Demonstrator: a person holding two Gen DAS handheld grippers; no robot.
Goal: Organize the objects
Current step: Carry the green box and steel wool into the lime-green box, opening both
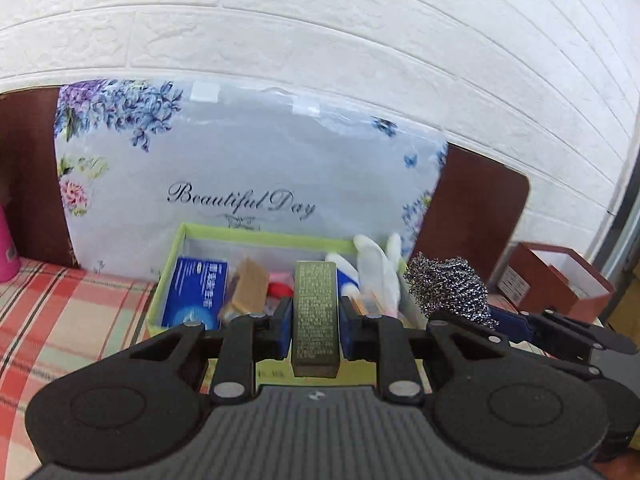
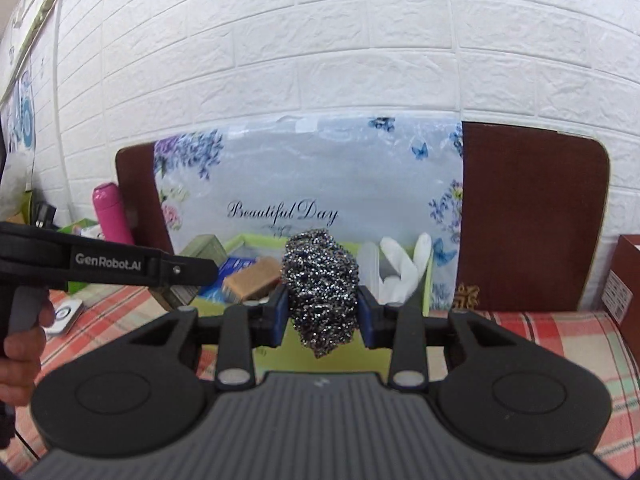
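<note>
At my twelve o'clock the wall (image 2: 320, 40) is white, moulded in a brick pattern. Against it I see a pale grey-blue package (image 1: 248, 160) printed with purple and blue flowers, blue butterflies and dark script. The headboard (image 2: 532, 216) is dark reddish brown. The cloth (image 1: 60, 312) is a red, cream and green plaid. The bin (image 1: 256, 237) has a lime green rim. My olive box (image 1: 315, 312) carries pale print; my scourer (image 2: 320, 292) glitters silver-black. At ten o'clock, a pink bottle (image 2: 112, 214).

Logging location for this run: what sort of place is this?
Probably a home living space, at a table: plaid cloth, white brick-pattern wall, and a green bin of household odds and ends.
</note>
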